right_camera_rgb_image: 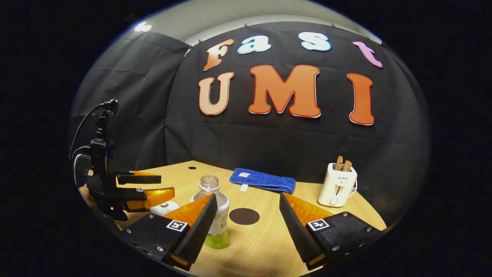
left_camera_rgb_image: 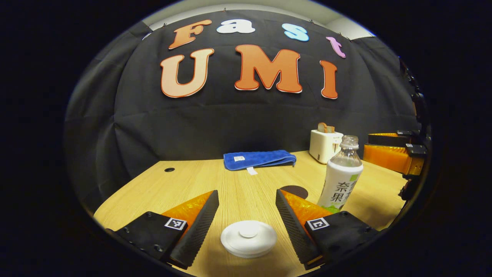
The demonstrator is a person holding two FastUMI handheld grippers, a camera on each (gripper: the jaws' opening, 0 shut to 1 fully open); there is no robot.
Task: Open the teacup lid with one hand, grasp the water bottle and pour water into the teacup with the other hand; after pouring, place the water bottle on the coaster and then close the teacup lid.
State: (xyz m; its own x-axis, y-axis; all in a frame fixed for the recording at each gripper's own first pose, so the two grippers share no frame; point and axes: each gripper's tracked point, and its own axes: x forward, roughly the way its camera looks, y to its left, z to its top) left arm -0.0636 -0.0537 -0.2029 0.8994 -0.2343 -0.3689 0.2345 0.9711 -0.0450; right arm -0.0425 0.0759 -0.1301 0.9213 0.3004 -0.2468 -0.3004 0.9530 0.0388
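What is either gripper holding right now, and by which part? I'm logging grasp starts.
Nothing. The left gripper is open around the teacup lid, untouched; the right gripper is open, beside the water bottle.

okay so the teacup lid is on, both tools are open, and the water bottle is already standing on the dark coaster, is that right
Not quite. In the right gripper view the water bottle stands on the bare table, beside the dark coaster, which has nothing on it. The rest holds: the teacup lid is on, and the left tool and right tool are open.
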